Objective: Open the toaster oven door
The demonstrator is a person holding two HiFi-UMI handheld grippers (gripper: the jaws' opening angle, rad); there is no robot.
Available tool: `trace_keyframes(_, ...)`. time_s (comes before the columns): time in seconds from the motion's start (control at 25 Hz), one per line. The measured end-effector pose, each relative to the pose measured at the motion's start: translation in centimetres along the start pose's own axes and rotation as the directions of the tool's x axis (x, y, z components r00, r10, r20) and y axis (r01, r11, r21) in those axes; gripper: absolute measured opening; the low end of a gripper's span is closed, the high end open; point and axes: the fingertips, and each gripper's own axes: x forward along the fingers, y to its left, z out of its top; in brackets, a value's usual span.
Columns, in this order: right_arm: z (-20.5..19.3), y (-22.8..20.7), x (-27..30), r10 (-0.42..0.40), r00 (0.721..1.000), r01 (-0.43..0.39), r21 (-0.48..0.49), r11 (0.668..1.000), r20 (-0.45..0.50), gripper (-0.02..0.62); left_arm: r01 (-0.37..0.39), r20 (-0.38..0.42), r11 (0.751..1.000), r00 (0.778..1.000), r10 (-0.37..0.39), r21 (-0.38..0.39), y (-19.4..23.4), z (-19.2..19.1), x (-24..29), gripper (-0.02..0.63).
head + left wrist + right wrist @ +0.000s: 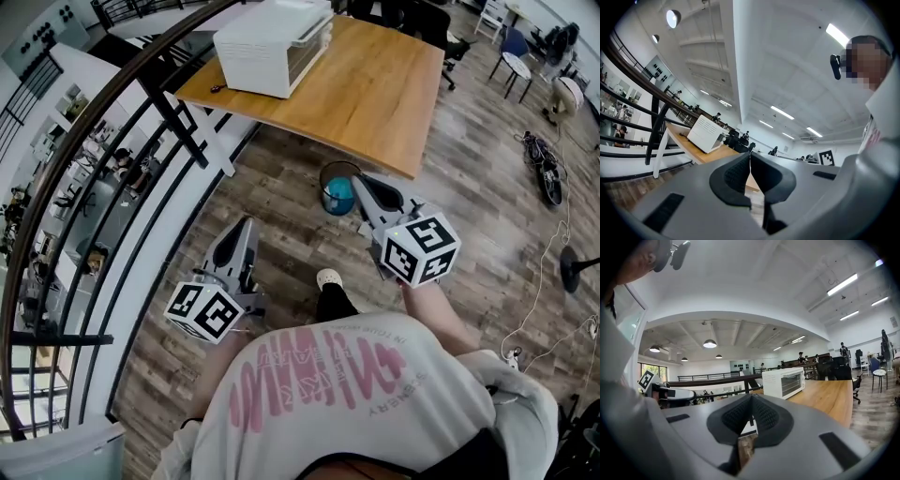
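The white toaster oven [272,42] stood at the left end of a wooden bench [375,94], near its edge, with a small dark item [217,88] lying on the wood just beside it. The room was a wide open floor of grey-brown planks [281,244] with a dark curved railing [94,141] along the left, looking down on a lower level. A round bin with something blue inside [337,192] sat on the floor by the bench's near corner, chairs [514,52] stood far off at the upper right, and loose cables [544,164] trailed across the planks.

The left hand-held gripper [246,227] and the right hand-held gripper [361,183] were held low in front of the person, well apart from the oven, each with its jaws pressed together on nothing.

From the head view the oven's front was turned away and its top met the frame edge. In the right gripper view the glass door looked shut. The person's shirt hid the floor underfoot, and the dark item was too small to identify.
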Motion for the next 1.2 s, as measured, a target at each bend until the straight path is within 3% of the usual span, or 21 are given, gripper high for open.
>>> trace_keyframes(1.2,6.6,-10.5,15.5,0.130,0.991,-0.127,-0.059,0.990,0.039,0.006,-0.047,0.091,0.997,0.995,0.041,0.060,6.6,7.3,15.5,0.021)
